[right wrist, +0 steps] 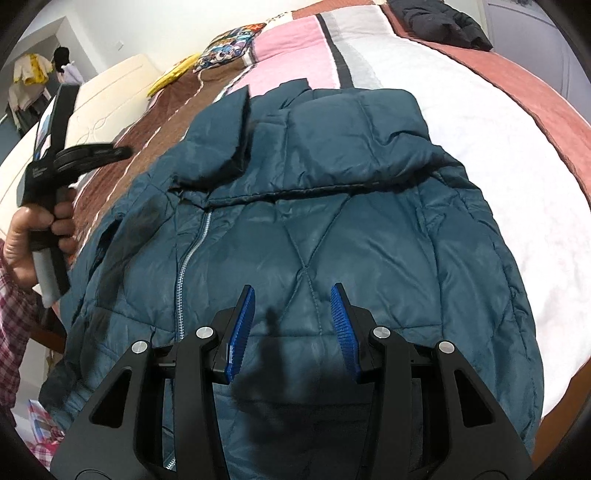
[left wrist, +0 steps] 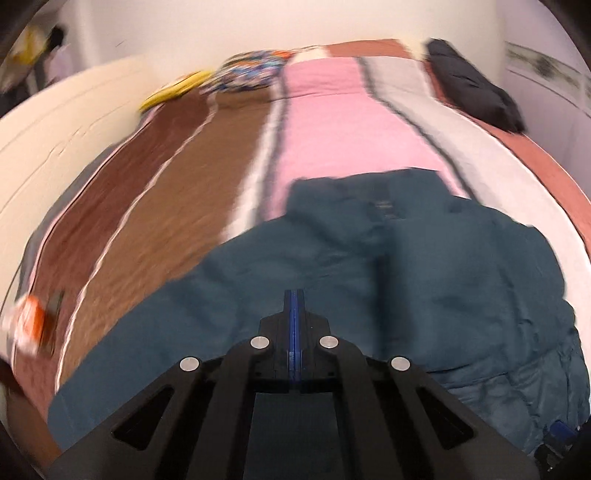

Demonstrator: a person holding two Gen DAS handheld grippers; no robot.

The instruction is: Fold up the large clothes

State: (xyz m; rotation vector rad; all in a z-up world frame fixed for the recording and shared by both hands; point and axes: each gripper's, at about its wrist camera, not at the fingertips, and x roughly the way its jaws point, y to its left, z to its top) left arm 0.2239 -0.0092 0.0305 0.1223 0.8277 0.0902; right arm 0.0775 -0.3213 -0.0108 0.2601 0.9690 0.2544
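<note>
A teal quilted hooded jacket lies on the bed, front up, with its zipper on the left and the hood at the far end. It also shows in the left wrist view, which is blurred. My right gripper is open and empty just above the jacket's chest. My left gripper is shut with nothing between its blue pads. It is held above the jacket's left side and shows in the right wrist view, in a hand.
The bed has a striped quilt in brown, pink and white. A black garment lies at the far right. A patterned pillow and a yellow item lie near the cream headboard on the left.
</note>
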